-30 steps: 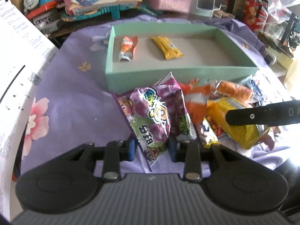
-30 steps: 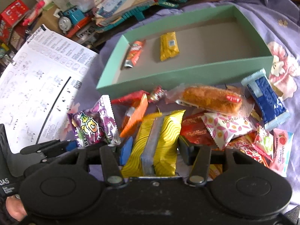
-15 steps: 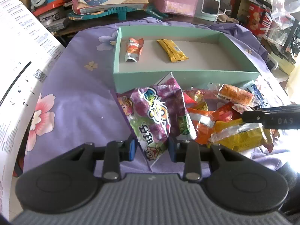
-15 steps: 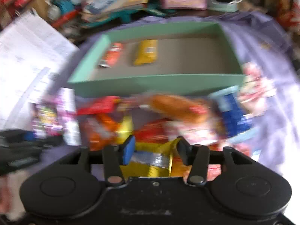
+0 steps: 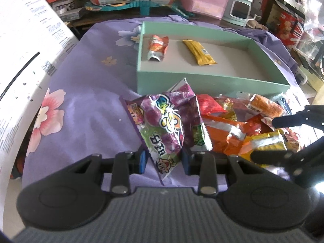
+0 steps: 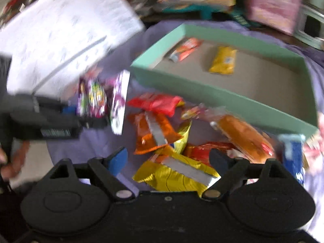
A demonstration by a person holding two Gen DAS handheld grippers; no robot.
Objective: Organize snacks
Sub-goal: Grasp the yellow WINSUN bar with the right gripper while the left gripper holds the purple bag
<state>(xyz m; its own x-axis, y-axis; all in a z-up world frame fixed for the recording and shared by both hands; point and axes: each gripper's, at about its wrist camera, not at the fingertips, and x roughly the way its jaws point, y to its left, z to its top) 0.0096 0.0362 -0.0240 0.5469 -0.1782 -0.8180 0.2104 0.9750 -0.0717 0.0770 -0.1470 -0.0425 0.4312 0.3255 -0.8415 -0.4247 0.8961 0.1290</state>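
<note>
Left wrist view: the left tool (image 5: 164, 160) is seen closed on a purple candy bag (image 5: 168, 121), its blue pads pressed against the lower part of the wrapper, and the bag is held just in front of the near wall of the green box (image 5: 202, 81). Inside the box an orange packet (image 5: 157, 47) and a yellow bar (image 5: 199, 52) are already laid side by side at the left end; the rest of the floor is bare. From the right wrist view, blurred by motion, the right tool (image 6: 169, 160) is shown with its jaws opening — a yellow crinkled bag (image 6: 176, 174) lies between them, but the pads are not pressed on it, so it is judged released onto the heap of loose snacks (image 6: 158, 129) on the purple flowered cloth (image 5: 87, 101).

The step in hand is judged to be the carrying of the purple bag to the box. For the next move, the bag would need to be lifted over the near wall and set down beside the yellow bar — clear of the two packets already placed.
</note>
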